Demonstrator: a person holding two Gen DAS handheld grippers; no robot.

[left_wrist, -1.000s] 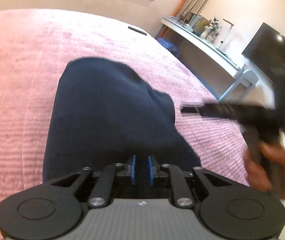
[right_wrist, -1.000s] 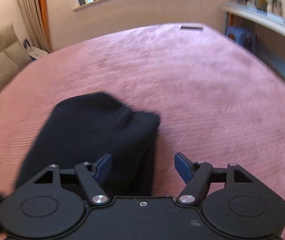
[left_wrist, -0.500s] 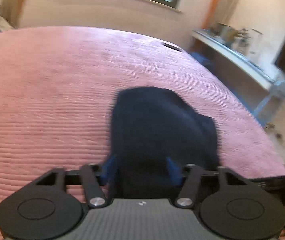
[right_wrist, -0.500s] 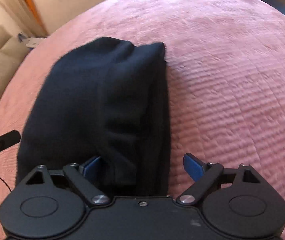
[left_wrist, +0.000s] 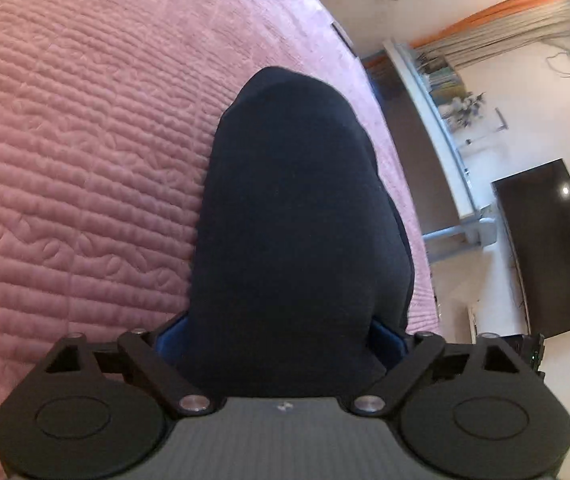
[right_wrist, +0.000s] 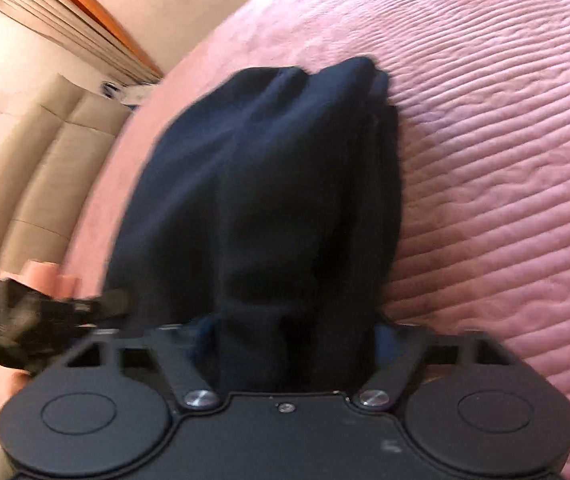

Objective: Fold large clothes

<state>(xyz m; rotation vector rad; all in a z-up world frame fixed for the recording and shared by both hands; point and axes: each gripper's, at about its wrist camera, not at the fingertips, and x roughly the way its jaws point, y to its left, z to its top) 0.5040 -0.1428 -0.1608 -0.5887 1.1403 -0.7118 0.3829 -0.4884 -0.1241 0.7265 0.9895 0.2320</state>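
Left wrist view showed the folded dark navy fabric garment (left_wrist: 297,220) lying on the pink quilted bedspread (left_wrist: 77,152), its near edge bunched between the wide-spread fingers of the left gripper (left_wrist: 281,336). The right gripper (right_wrist: 297,336) was likewise spread around thick folds, tilted leftward. A partial bite was judged likely to spill the layers.

A dark navy garment (left_wrist: 297,216) is seen folded into a thick, narrow bundle on a pink quilted bedspread (left_wrist: 77,152). Several stacked layers are shown along its right edge in the right wrist view (right_wrist: 269,184), where soft lengthwise creases are visible. The far end is rounded and rests on the bedspread; the near end is hidden behind the camera housings.
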